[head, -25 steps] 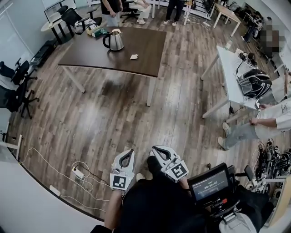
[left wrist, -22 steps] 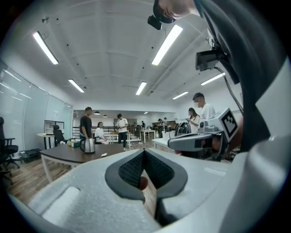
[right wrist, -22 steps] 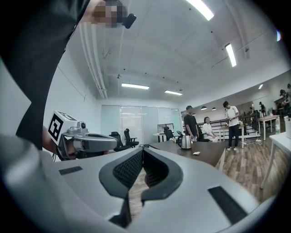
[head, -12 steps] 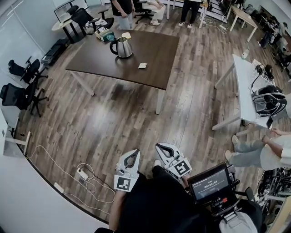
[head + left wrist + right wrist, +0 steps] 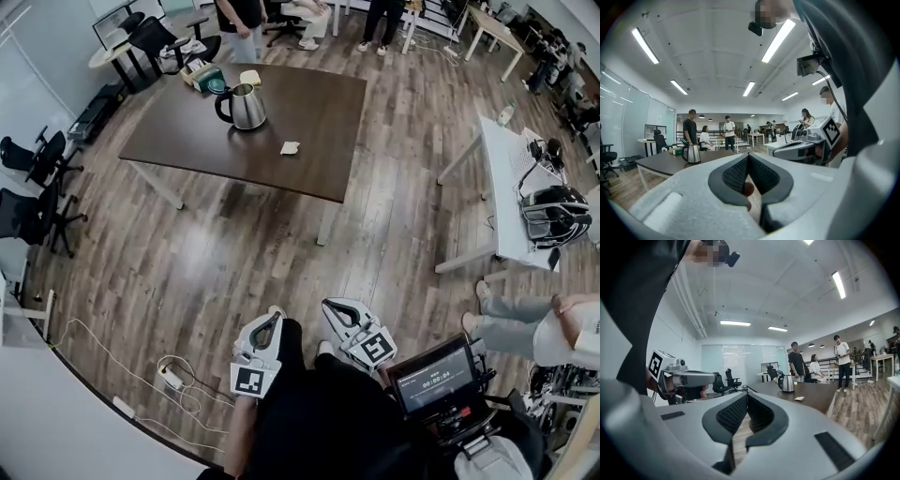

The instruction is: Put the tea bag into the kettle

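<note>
Tea bag point(image 5: 290, 147) lies flat on the dark table point(image 5: 319, 112), on the side nearer to the person, and the kettle point(image 5: 242, 106) stands upright near it, a little further in; the two do not touch. So nothing of the task is done yet, as I judge: the bag is not picked up and the table is well apart from the person.

The left gripper point(image 5: 270, 315) and the right gripper point(image 5: 330, 307) are held low in front of the body, side by side. In each gripper view the two jaws meet at their tips and nothing sits between them. What is left is the whole work: to walk to the table, spread one pair of jaws, take the bag and drop it into the kettle. I cannot tell if the kettle's lid is on.

Between the person and the table is only wooden floor point(image 5: 262, 253). Cables point(image 5: 103, 347) with a power strip point(image 5: 167, 379) lie to the left, and office chairs point(image 5: 28, 178) stand further left. A white table point(image 5: 497, 169) with a helmet point(image 5: 553, 211) is on the right. Several people point(image 5: 236, 19) stand beyond the dark table, and a green box point(image 5: 202, 75) sits at its far corner.
</note>
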`<action>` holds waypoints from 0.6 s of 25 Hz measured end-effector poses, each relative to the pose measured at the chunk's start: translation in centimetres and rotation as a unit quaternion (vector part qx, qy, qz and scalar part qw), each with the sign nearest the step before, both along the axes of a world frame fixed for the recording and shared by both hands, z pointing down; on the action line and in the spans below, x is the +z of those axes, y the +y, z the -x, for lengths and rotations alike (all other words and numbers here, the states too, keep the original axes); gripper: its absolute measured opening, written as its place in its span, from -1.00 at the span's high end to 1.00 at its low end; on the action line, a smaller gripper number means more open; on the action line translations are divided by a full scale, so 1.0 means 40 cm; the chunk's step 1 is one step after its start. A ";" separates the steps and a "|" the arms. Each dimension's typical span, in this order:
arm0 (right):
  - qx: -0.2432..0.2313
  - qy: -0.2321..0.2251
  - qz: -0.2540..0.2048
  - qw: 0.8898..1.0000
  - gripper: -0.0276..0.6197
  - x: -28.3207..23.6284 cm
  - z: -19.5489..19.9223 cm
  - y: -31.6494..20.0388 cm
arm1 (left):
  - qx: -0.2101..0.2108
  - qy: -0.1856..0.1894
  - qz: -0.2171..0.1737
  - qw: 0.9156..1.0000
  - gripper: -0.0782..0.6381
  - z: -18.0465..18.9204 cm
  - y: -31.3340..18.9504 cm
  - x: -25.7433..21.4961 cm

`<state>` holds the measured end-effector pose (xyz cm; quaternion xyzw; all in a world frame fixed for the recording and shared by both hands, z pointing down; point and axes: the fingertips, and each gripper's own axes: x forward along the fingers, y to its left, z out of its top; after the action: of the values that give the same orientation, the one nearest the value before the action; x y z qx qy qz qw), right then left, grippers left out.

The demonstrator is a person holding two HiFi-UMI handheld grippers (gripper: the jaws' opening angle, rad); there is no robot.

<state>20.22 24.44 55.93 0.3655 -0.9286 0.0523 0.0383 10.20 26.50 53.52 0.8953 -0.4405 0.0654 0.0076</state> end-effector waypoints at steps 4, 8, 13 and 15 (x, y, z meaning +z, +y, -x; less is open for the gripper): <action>0.033 0.014 -0.002 0.999 0.90 -0.041 0.047 -0.126 | 0.040 0.018 -0.013 0.999 0.78 0.037 -0.135 -0.019; 0.050 0.019 -0.003 0.999 0.90 -0.052 0.098 -0.247 | 0.079 0.031 -0.033 0.996 0.78 0.088 -0.271 -0.053; 0.062 0.031 0.001 0.998 0.90 -0.051 0.161 -0.361 | 0.096 0.035 -0.031 0.994 0.78 0.168 -0.397 -0.041; 0.065 0.031 0.008 0.997 0.90 -0.042 0.177 -0.398 | 0.093 0.032 -0.034 0.995 0.78 0.197 -0.447 -0.031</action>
<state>13.12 8.52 54.24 0.4263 -0.9007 0.0508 0.0664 2.30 8.61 52.28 0.9338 -0.3568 0.0226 -0.0146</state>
